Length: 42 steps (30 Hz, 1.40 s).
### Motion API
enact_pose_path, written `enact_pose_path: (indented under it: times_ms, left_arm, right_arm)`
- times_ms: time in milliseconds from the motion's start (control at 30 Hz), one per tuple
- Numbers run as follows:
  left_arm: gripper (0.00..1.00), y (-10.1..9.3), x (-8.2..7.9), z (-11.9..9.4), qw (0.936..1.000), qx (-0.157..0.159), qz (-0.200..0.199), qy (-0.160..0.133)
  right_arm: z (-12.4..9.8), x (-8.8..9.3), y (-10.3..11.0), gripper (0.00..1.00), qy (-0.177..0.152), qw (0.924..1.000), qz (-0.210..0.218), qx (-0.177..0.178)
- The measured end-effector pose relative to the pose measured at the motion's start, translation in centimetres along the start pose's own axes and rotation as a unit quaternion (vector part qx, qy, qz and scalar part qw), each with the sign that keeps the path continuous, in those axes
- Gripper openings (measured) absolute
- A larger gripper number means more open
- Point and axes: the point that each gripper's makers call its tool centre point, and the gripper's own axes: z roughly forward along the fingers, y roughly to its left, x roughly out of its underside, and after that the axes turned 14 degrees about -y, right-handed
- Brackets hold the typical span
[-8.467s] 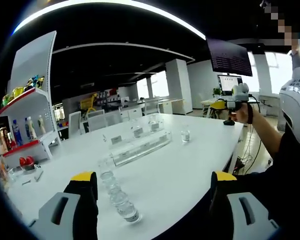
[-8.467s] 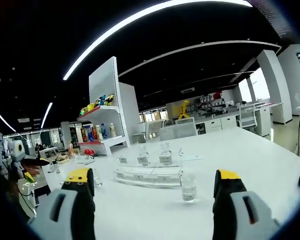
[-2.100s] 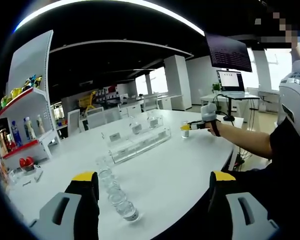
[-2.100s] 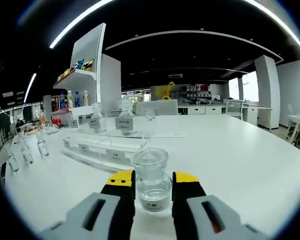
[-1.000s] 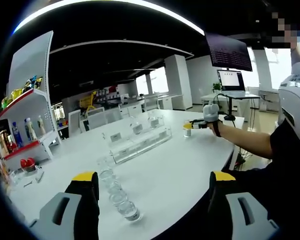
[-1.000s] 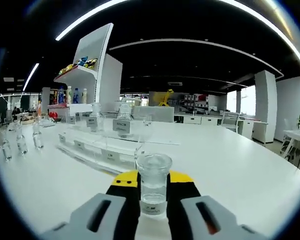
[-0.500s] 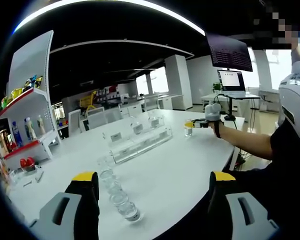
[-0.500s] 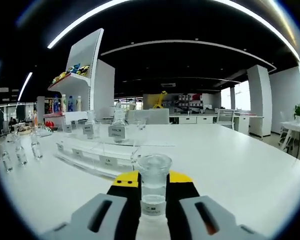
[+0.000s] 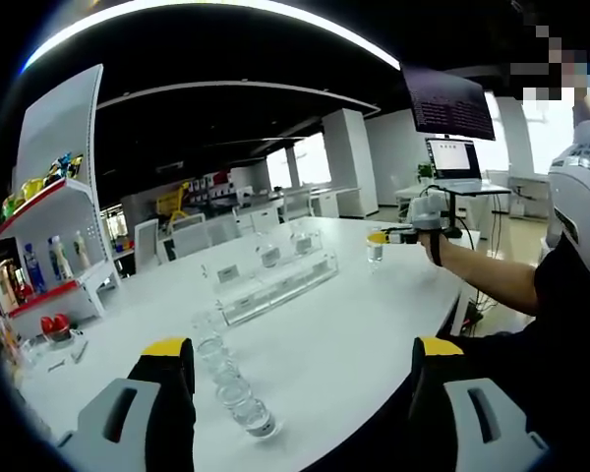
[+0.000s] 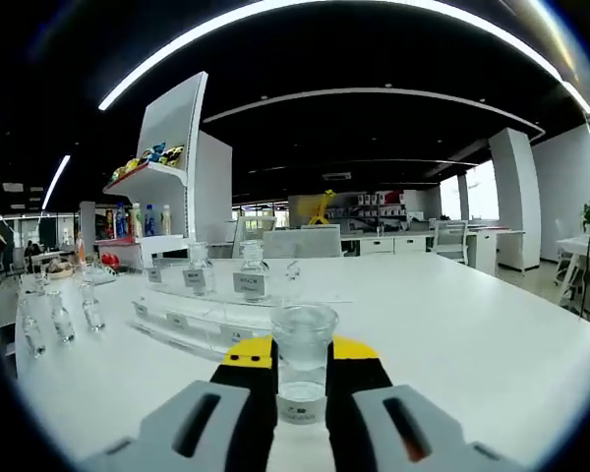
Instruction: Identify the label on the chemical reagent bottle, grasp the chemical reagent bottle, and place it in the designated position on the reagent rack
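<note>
My right gripper (image 10: pixel 301 385) is shut on a small clear reagent bottle (image 10: pixel 302 362) with a white label, held upright above the white table (image 10: pixel 492 344). In the left gripper view that bottle (image 9: pixel 376 249) hangs over the far right of the table in the right gripper (image 9: pixel 398 235). The clear acrylic reagent rack (image 10: pixel 211 320) lies ahead and left, with labelled bottles (image 10: pixel 251 272) on its upper tier. The rack (image 9: pixel 275 282) also shows mid-table. My left gripper (image 9: pixel 300 393) stands open near the table's front edge, with a row of several small bottles (image 9: pixel 228 379) between its fingers' lines.
A white shelf unit (image 9: pixel 59 206) with coloured bottles stands at the left of the table. Several more small bottles (image 10: pixel 59 315) stand left of the rack. A person's arm (image 9: pixel 511 280) reaches in from the right. Desks and a monitor (image 9: pixel 452 157) lie beyond.
The right gripper has closed on the bottle, lifted it off the table and carried it a little right and up. The left gripper has stayed still.
</note>
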Motion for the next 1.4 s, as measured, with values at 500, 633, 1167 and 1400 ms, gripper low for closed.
enact_pose_path:
  times_ms: [500, 633, 1167, 1400]
  left_arm:
    - [0.90, -0.1, 0.1, 0.1, 1.0000, 0.000, 0.003, 0.002]
    - [0.90, 0.0, 0.0, 0.1, 1.0000, -0.002, 0.002, 0.001]
    - [0.90, 0.2, 0.1, 0.0, 1.0000, -0.003, 0.001, 0.001]
    - [0.90, 0.2, 0.2, -0.1, 1.0000, -0.004, 0.001, 0.003]
  right_arm:
    - [-0.5, -3.4, 0.7, 0.15, -0.016, 0.9998, 0.000, -0.012]
    - [-0.7, -4.2, 1.1, 0.15, -0.023, 0.9996, 0.001, -0.016]
    - [-1.3, -6.7, 2.3, 0.15, -0.041, 0.9987, 0.002, -0.029]
    - [-1.3, -6.7, 2.4, 0.15, -0.040, 0.9987, 0.003, -0.030]
